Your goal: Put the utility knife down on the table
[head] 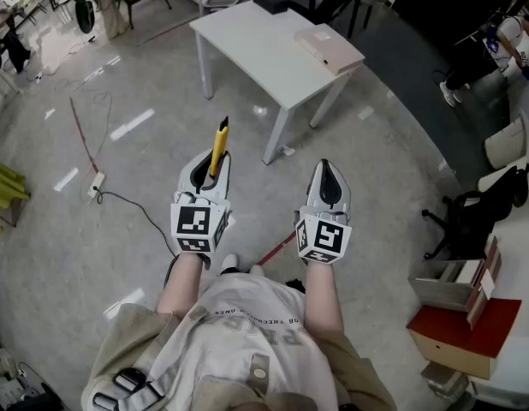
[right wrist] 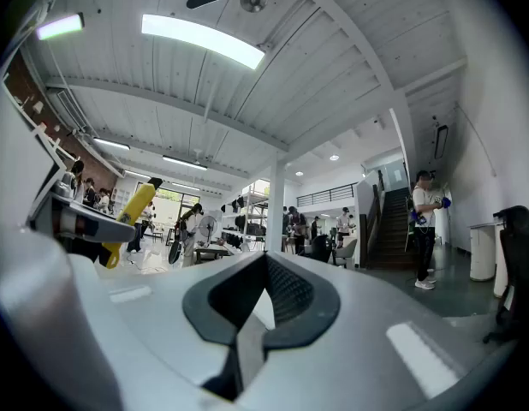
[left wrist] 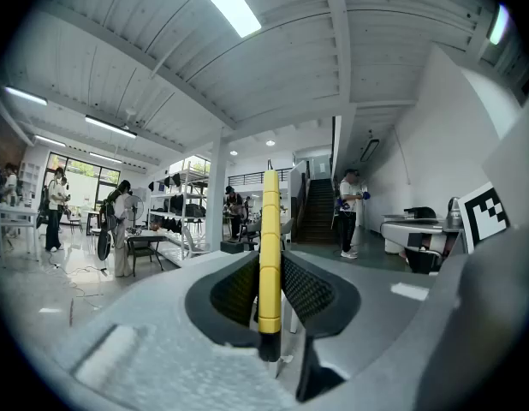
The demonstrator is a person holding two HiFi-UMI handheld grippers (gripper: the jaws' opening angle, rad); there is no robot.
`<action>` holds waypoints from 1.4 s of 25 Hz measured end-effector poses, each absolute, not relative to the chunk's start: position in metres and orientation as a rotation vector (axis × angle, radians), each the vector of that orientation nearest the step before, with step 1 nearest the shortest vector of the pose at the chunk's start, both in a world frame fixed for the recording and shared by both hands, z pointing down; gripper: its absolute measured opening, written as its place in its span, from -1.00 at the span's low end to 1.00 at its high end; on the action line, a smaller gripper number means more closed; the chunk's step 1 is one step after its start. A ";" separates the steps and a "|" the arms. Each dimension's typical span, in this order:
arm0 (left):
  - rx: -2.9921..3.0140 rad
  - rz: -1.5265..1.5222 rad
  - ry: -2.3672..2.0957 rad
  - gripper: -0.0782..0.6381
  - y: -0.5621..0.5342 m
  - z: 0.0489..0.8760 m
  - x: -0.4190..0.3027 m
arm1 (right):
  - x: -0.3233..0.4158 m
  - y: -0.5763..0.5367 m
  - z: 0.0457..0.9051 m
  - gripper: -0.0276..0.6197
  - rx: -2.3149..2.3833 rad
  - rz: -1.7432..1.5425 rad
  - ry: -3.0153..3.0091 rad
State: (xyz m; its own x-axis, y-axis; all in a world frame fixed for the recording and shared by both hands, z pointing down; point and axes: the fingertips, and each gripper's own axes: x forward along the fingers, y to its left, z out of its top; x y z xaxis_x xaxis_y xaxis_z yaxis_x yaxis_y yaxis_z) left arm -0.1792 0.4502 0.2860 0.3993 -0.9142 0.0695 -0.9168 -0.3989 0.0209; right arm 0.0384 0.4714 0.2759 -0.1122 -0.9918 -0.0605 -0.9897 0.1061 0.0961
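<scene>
We note the left gripper (head: pixel 215 168) clamps the slim yellow plastic utility knife (head: pixel 219 148), its length pointing ahead toward the white rectangular table (head: pixel 247 41), apparently well apart.

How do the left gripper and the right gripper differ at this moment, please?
The left gripper is shut on the yellow utility knife, while the right gripper is shut on nothing. The knife juts past the left gripper's tips; the right gripper's tips are bare. Both point level toward the white table.
</scene>
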 end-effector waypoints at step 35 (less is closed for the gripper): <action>2.599 0.122 -1.660 -0.55 0.412 0.299 -0.187 | 0.029 0.438 0.292 -0.23 2.047 -0.017 -2.450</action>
State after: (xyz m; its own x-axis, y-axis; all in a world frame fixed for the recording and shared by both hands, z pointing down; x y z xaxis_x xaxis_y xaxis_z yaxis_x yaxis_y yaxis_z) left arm -0.1868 0.4123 0.2987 0.4185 -0.9030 0.0966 -0.9074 -0.4201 0.0041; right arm 0.0290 0.4384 0.2925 -0.1773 -0.9831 -0.0462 -0.9836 0.1786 -0.0244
